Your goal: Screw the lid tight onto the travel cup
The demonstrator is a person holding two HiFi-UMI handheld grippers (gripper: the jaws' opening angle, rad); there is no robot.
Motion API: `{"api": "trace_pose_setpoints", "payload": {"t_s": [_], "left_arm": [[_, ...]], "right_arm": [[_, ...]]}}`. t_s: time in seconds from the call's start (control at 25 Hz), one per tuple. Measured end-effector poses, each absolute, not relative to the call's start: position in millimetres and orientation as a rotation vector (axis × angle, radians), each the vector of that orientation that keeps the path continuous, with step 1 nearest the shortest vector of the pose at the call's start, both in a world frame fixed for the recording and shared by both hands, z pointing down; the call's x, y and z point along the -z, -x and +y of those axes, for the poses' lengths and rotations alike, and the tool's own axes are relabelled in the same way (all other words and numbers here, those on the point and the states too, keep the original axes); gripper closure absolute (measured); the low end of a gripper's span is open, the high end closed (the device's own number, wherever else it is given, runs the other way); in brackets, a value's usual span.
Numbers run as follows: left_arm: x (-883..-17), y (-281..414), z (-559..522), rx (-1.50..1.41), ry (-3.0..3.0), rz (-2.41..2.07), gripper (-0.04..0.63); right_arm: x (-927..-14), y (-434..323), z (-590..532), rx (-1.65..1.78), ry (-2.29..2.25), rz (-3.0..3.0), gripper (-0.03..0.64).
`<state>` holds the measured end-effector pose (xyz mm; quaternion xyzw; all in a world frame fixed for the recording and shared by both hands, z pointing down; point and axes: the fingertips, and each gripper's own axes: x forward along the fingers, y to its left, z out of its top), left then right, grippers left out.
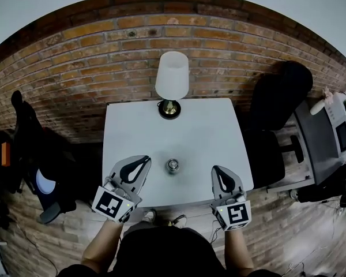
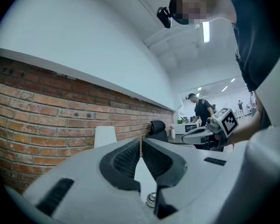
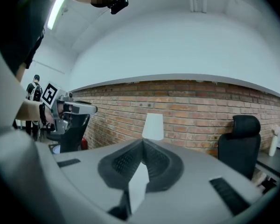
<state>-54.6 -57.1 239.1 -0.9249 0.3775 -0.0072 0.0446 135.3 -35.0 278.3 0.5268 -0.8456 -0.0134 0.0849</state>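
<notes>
Metallic, the travel cup (image 1: 173, 165) is seen at six o'clock on the desk (image 1: 202, 126); left gripper (image 1: 143, 160) at its nine, right gripper (image 1: 219, 170) at three, fingers closed on nothing; screwing is judged not under way; opening is needed first.

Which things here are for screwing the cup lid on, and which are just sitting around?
For the job: travel cup, in the middle of the white table; left hand-held gripper and right hand-held gripper, both shut and empty.
Just sitting around: lamp, black office chair.
</notes>
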Motion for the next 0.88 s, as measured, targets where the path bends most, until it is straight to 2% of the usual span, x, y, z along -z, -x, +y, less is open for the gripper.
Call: {"api": "trace_pose_setpoints", "payload": {"t_s": [0.4, 0.88], "left_arm": [[-201.4, 92.5, -42.6, -0.068, 2.682, 1.284, 0.560], [-213.4, 130.2, -17.0, -0.065, 2.671, 1.387, 0.560]], "right_arm": [[-245.0, -141.4, -24.1, 0.045, -1.661, -2.547, 0.603], [-218.9, -158.1, -10.1, 0.114, -1.815, -2.521, 0.604]]}}
